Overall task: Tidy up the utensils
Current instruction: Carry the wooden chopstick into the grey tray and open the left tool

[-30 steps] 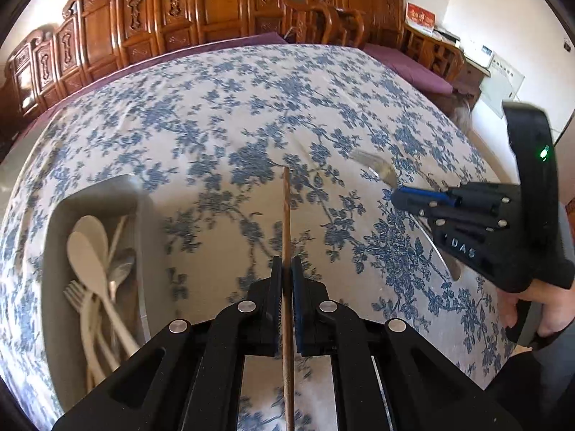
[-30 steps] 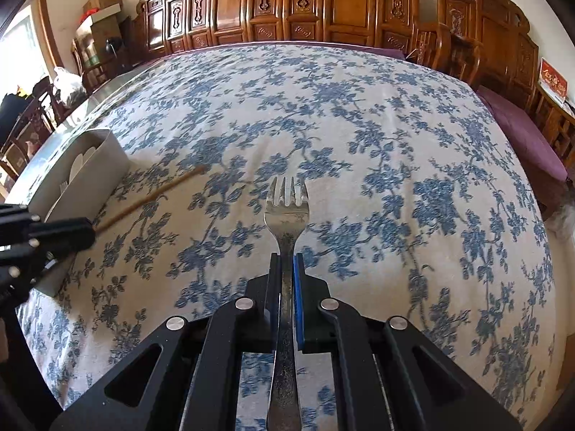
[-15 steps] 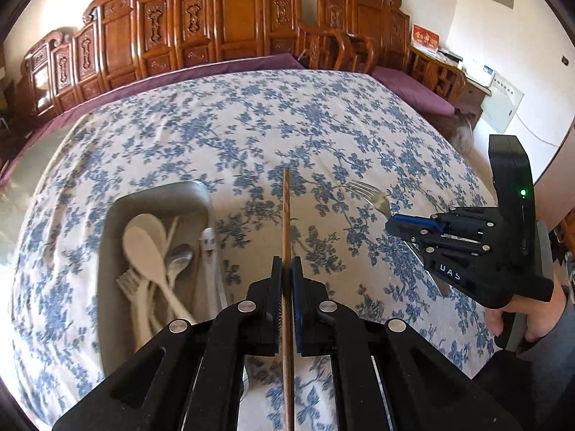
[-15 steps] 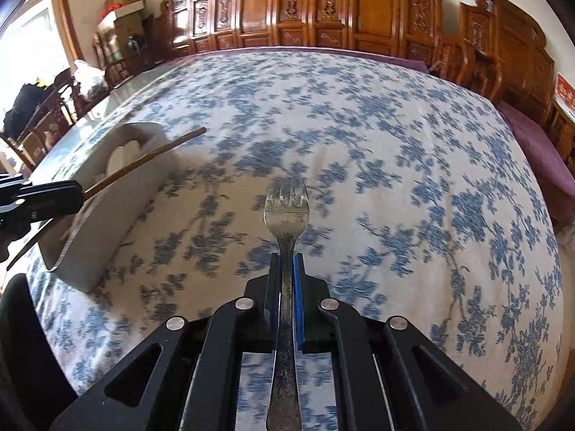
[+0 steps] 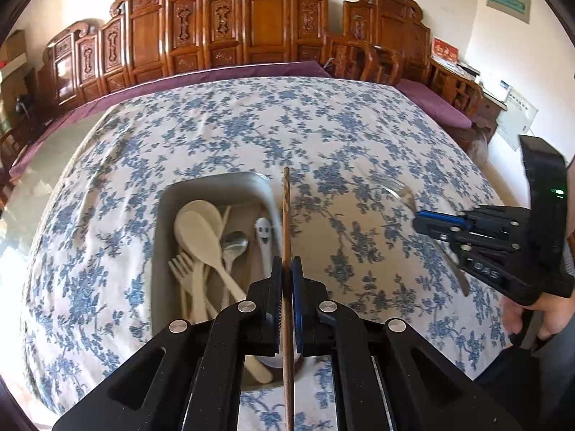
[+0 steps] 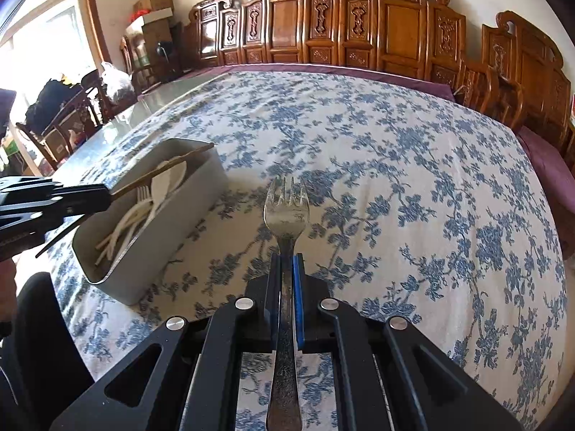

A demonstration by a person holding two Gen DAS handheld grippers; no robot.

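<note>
My left gripper [image 5: 286,269] is shut on a brown wooden chopstick [image 5: 286,215], held above the right side of a grey utensil box [image 5: 201,183]. Inside the box lie cream spoons [image 5: 197,230], a cream fork, a metal spoon [image 5: 233,246] and a small white spoon with a face [image 5: 263,231]. My right gripper [image 6: 286,265] is shut on the handle of a metal fork [image 6: 286,208], tines pointing away, above the floral tablecloth. In the right wrist view the box [image 6: 187,197] sits to the left, with the left gripper [image 6: 104,197] and its chopstick [image 6: 165,170] over it.
The table carries a blue-and-white floral cloth [image 5: 323,125] over a purple one. Carved wooden chairs [image 5: 251,21] line the far side. A hand [image 5: 539,319] holds the right gripper [image 5: 418,221] at the right edge. Chairs and boxes stand by a window [image 6: 46,43] at the left.
Both grippers have risen and shifted left toward the box, each still holding its utensil. The chopstick now hangs over the box's right side, and the box shows more fully in both views.
</note>
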